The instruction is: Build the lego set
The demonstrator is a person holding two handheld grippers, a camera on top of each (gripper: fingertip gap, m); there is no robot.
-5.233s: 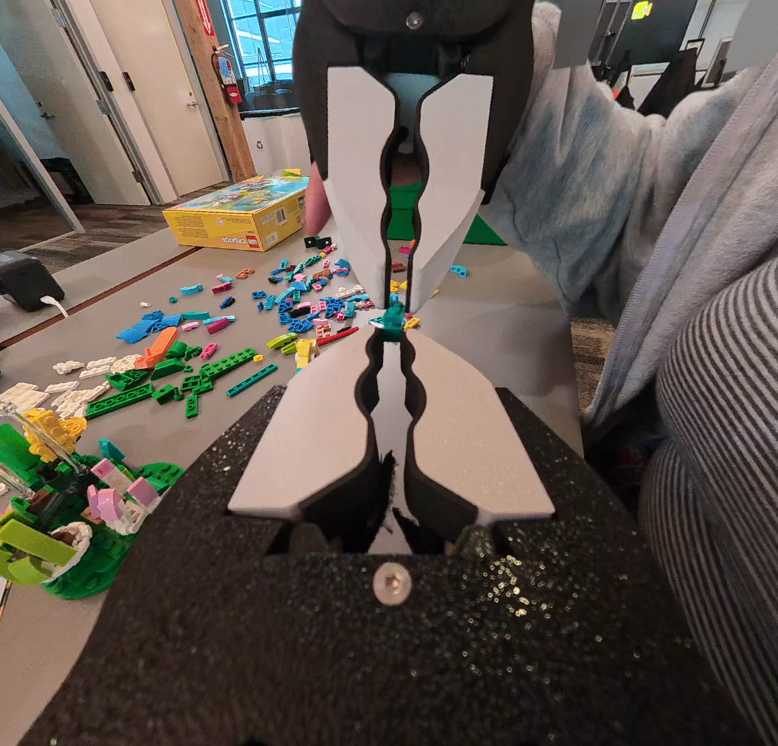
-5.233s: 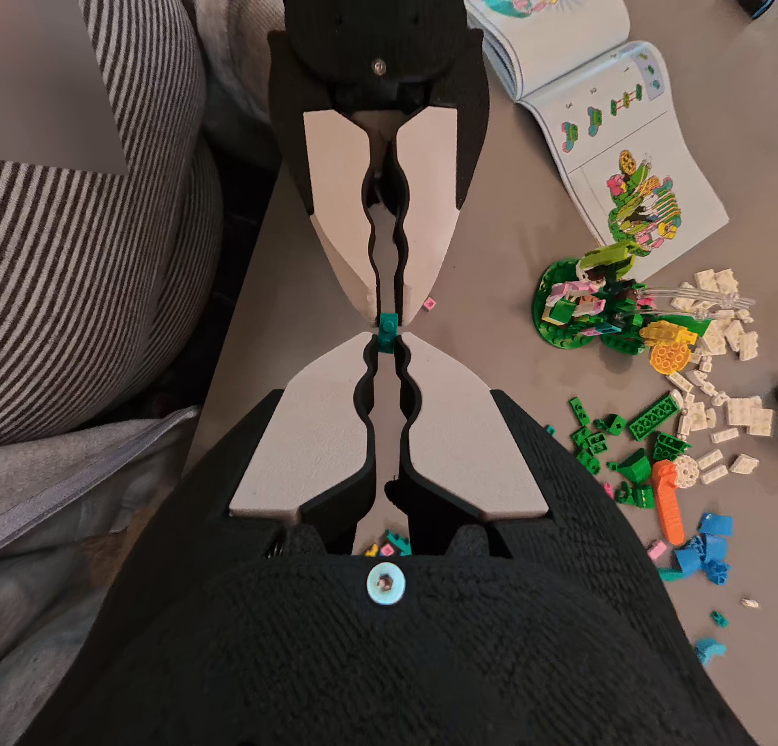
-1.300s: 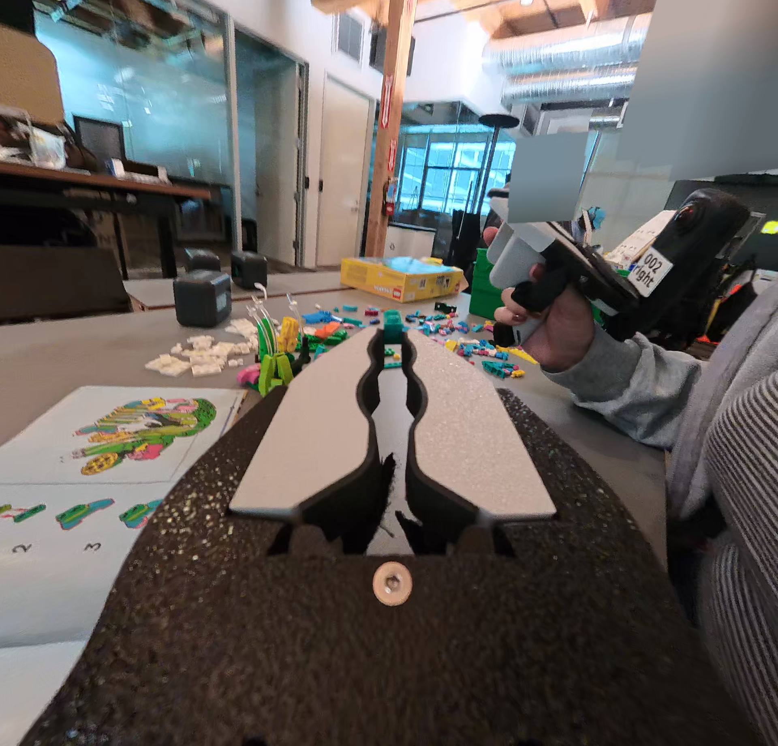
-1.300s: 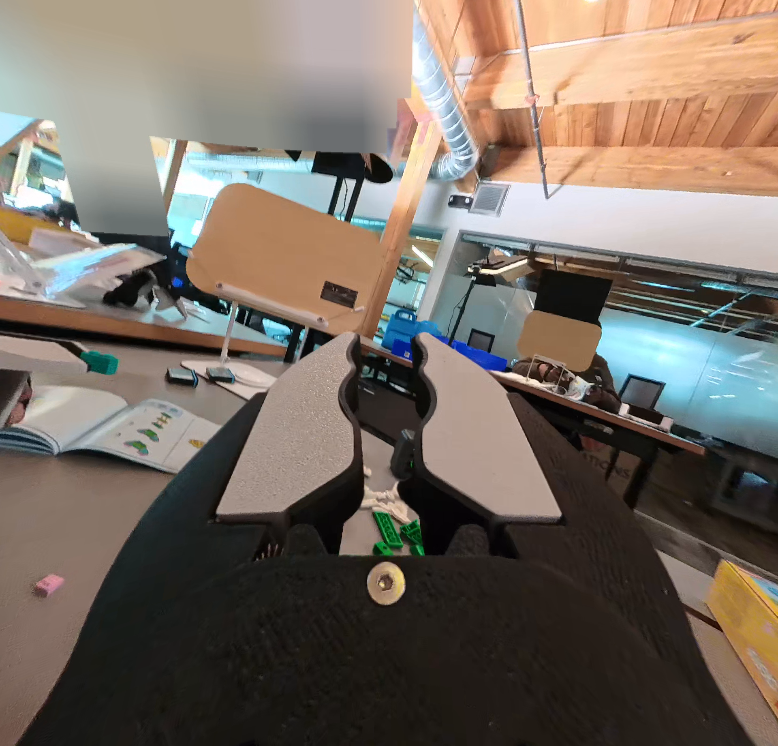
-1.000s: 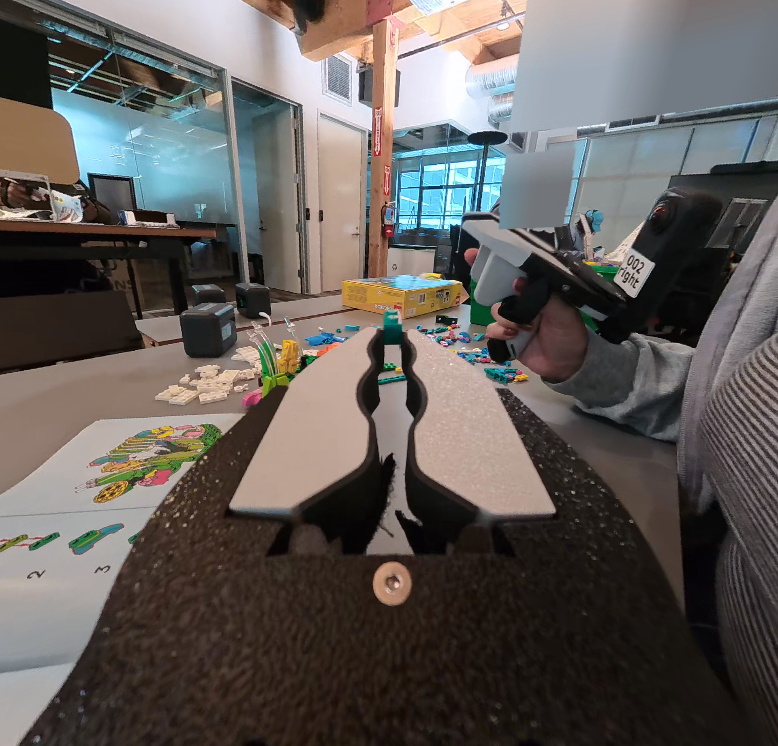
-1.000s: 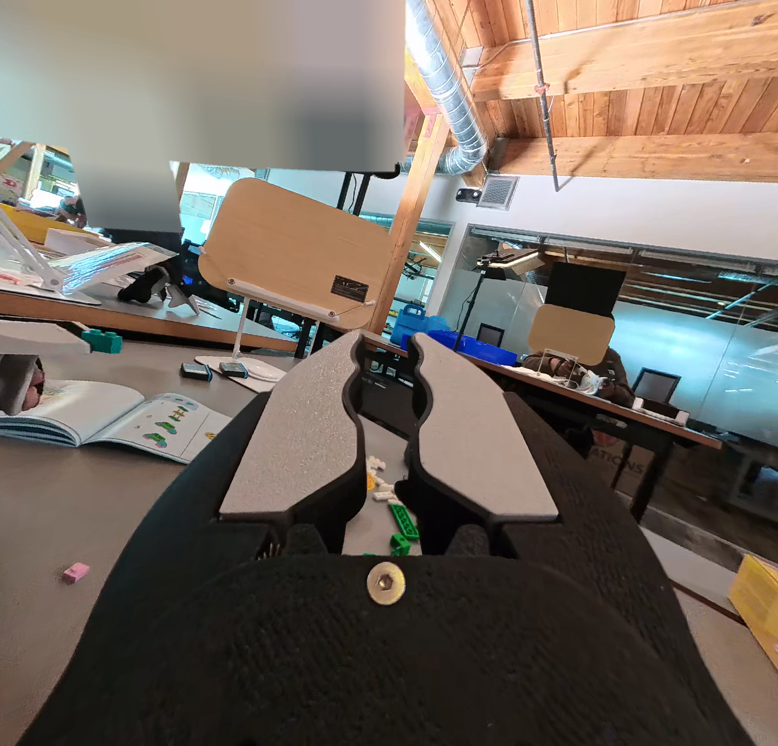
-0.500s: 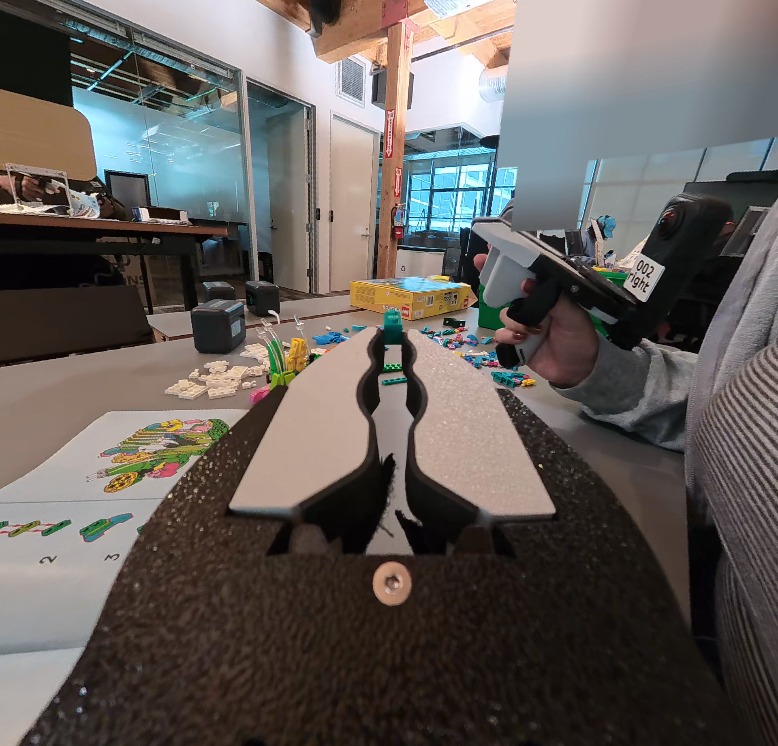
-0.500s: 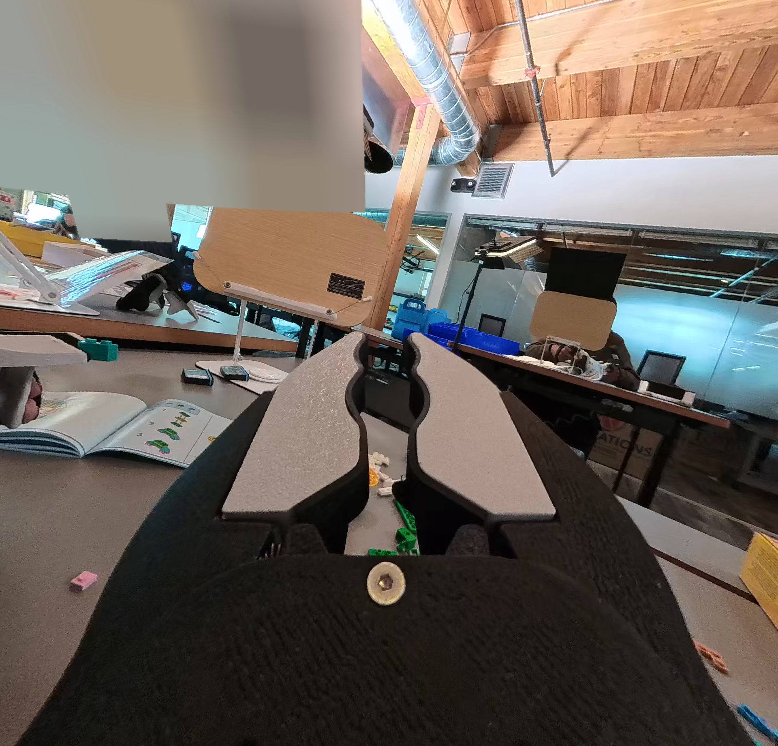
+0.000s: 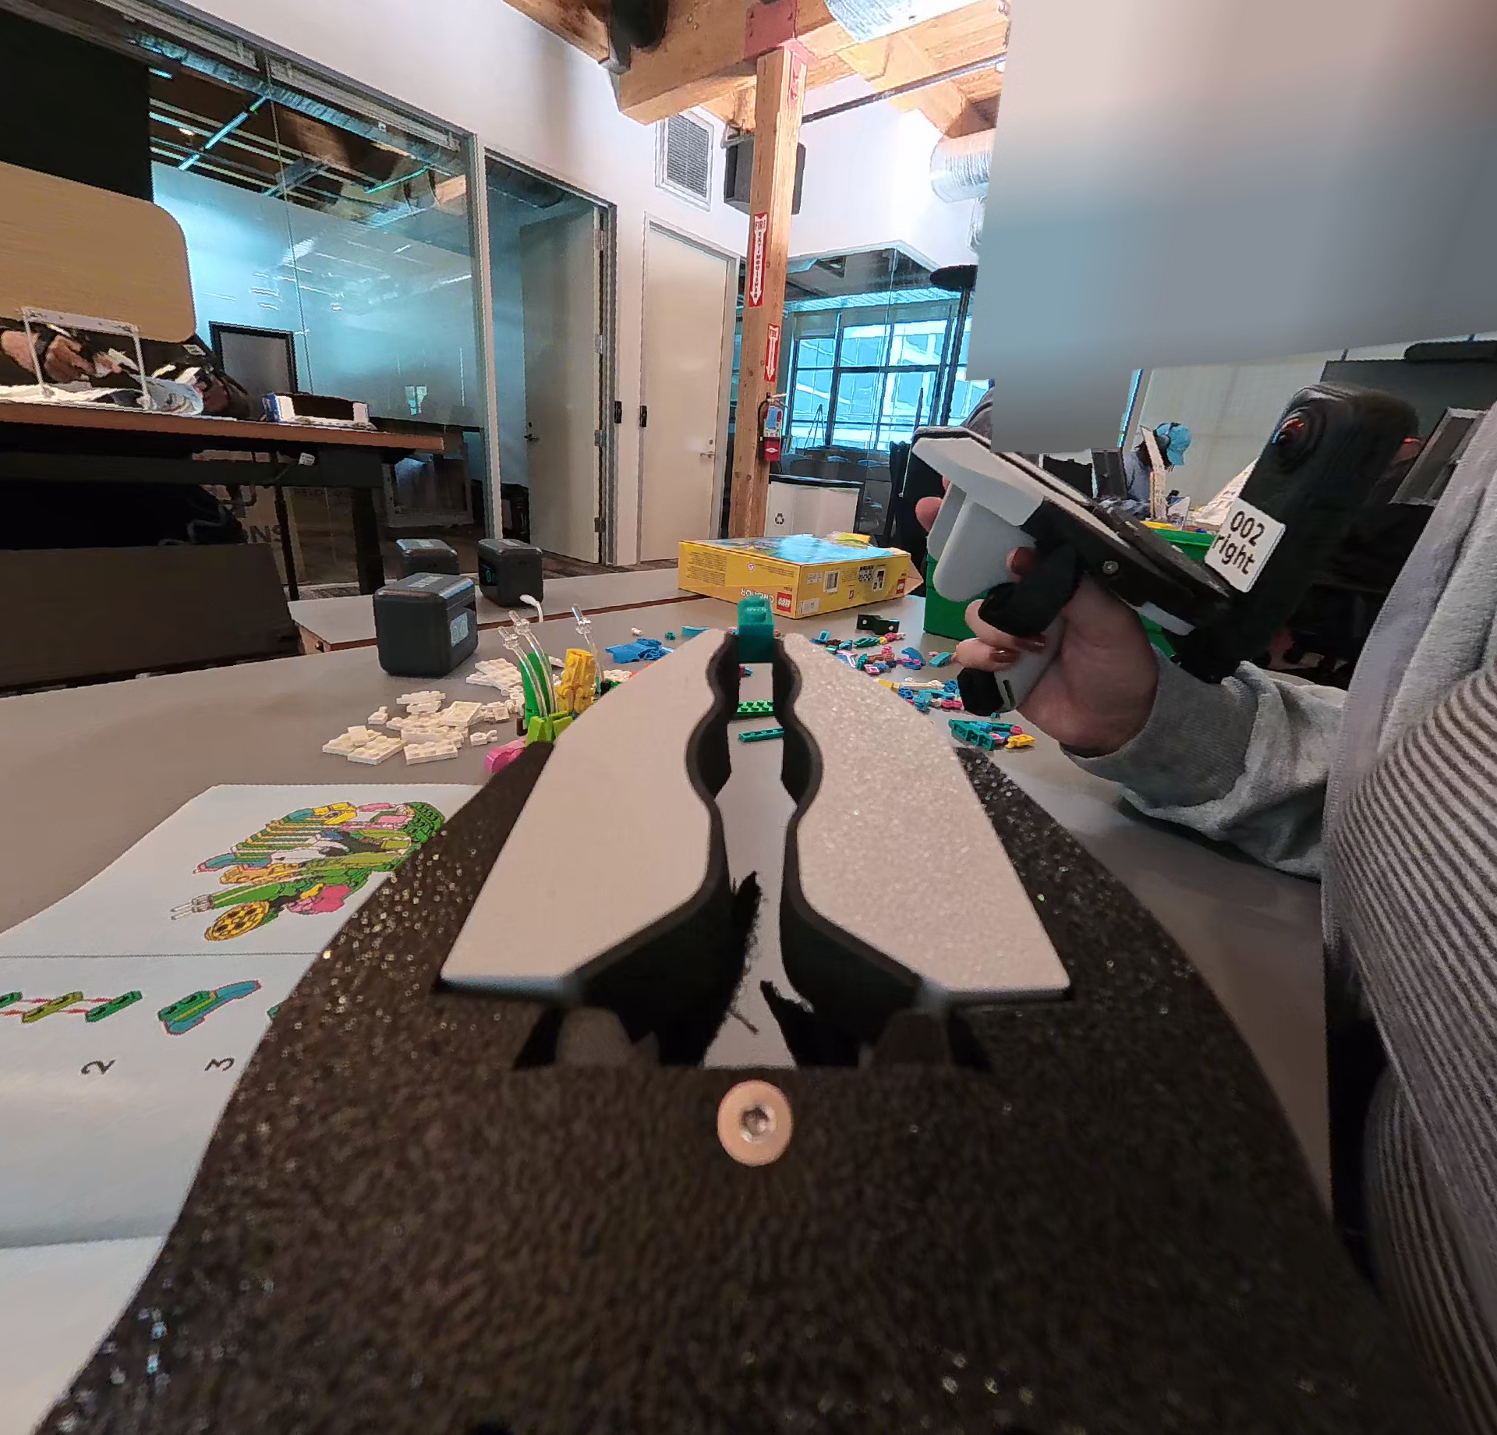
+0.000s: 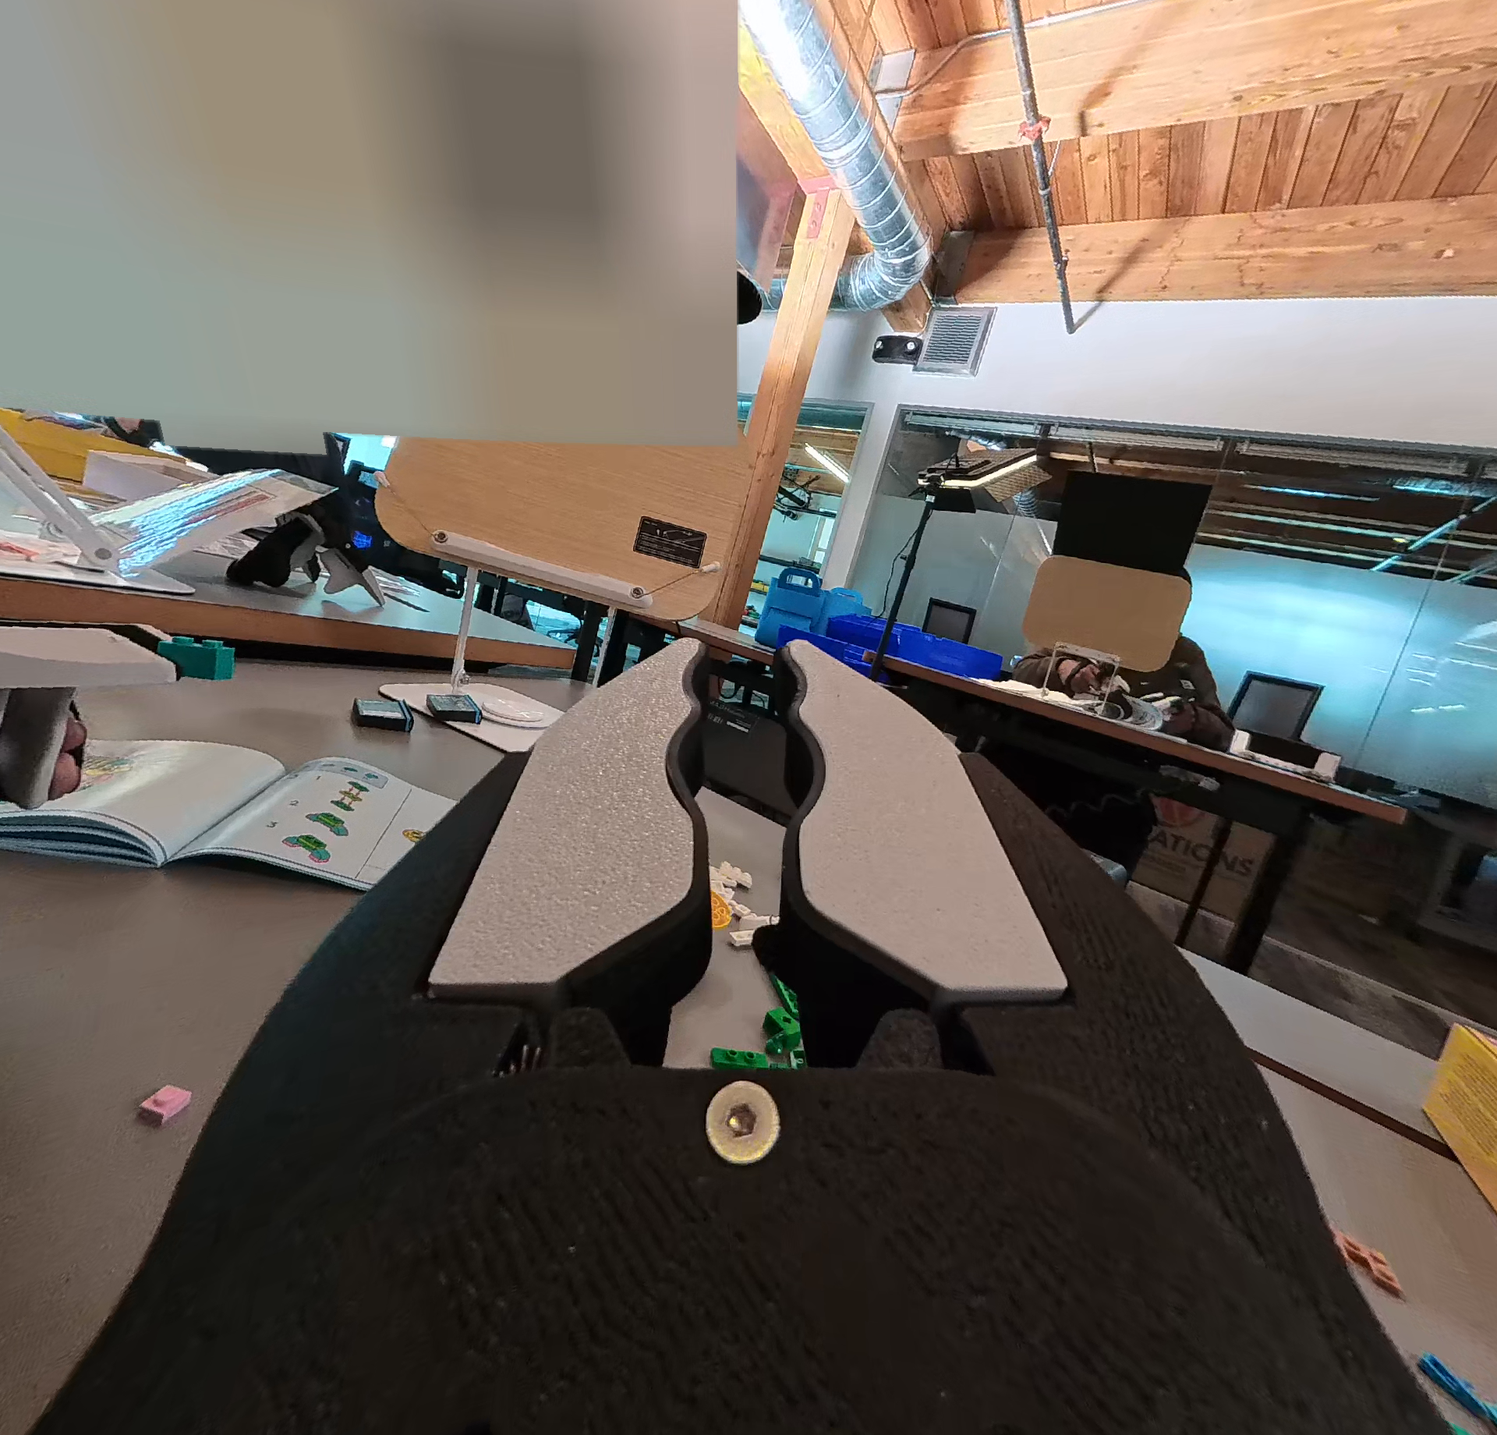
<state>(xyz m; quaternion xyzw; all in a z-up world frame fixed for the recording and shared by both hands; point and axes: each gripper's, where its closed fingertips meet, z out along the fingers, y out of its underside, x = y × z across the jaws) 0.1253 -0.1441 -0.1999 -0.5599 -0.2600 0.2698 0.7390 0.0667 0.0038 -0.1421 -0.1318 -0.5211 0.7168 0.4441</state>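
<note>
Pinching a teal brick (image 9: pixel 755 639) at its tips, the left gripper (image 9: pixel 753 651) is hovering above the table (image 9: pixel 162 740); the right gripper (image 10: pixel 739 659) is holding nothing, fingers slightly apart.

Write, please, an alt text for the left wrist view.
The left gripper pinches a teal brick at its tips above a grey table. Loose white pieces, an open instruction booklet and the hand-held right gripper surround it.
</note>
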